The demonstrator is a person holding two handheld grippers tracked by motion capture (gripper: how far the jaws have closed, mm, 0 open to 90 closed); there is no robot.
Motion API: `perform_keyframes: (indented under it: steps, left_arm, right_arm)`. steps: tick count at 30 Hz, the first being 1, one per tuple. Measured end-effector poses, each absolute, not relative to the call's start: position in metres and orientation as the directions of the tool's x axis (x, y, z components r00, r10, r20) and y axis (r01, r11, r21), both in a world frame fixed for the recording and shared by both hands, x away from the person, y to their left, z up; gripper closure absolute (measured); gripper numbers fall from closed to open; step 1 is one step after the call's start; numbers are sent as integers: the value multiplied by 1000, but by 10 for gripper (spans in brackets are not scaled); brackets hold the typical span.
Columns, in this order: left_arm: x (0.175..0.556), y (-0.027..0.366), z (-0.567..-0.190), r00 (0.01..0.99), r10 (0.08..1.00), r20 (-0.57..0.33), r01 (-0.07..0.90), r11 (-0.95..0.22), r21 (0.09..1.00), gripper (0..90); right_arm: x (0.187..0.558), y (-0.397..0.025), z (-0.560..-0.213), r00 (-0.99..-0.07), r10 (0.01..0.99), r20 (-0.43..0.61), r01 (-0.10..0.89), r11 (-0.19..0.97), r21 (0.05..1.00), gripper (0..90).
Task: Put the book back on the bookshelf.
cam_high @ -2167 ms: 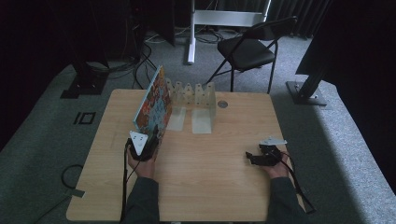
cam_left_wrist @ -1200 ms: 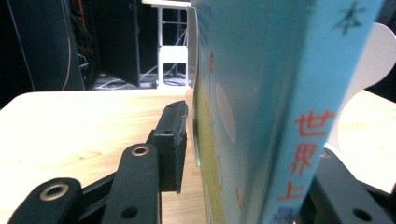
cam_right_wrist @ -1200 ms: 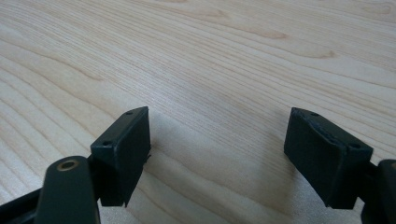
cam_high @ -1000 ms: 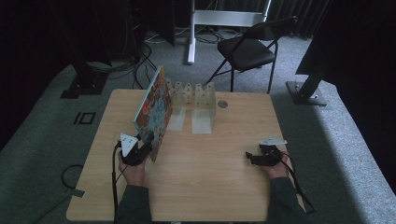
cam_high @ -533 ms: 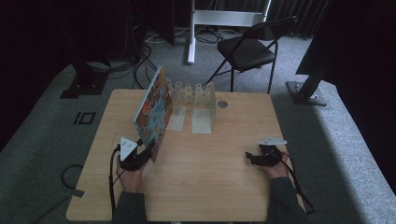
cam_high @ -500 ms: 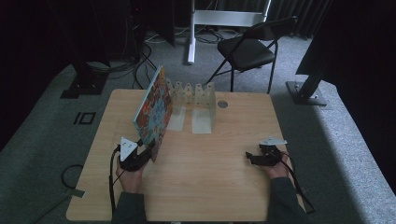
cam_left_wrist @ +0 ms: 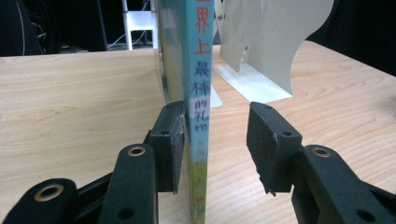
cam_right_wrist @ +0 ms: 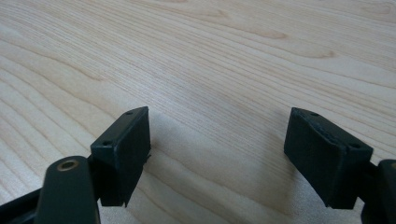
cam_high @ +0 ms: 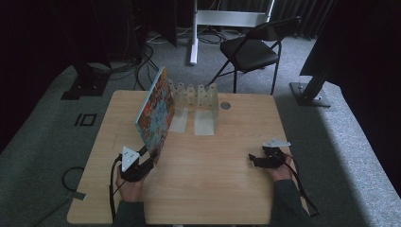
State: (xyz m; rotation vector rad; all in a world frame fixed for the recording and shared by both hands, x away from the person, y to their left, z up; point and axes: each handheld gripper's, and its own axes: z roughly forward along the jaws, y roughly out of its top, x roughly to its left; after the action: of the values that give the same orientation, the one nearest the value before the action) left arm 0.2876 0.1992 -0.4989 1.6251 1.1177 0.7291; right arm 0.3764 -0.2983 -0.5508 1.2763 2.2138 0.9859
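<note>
The step in hand looks like taking hold of the picture book (cam_high: 154,113), which stands on edge on the counter (cam_high: 213,165) ahead of the left gripper (cam_high: 142,160). In the left gripper view the spine (cam_left_wrist: 201,93) sits between the jaws: one pad (cam_left_wrist: 175,149) touches it, the other stands clear, so the gripper is part open with no firm hold. Next it needs to close squarely on the spine. The high view adds the white rack (cam_high: 196,97) just beyond the book, and the right gripper (cam_high: 257,161) well apart, wide open, holding nothing.
</note>
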Motion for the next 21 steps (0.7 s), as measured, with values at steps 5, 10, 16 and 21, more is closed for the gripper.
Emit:
perform_keyframes:
  steps: [5,10,16,21]
  left_arm:
    - [280,199,-500,390,920,-45,322,-91,942,570]
    - [270,200,-503,371,928,-32,309,-91,947,570]
    - [261,200,-506,370,929,-27,318,-100,943,573]
    - [254,197,-508,376,926,-22,324,-109,940,575]
  right_arm:
    - [376,-298,-551,-503,864,5,582,334,741,223]
    - [376,-298,-551,-503,864,5,582,334,741,224]
    - [376,-298,-551,-503,864,5,582,335,741,223]
    - [376,-298,-551,-503,864,5,582,335,741,223]
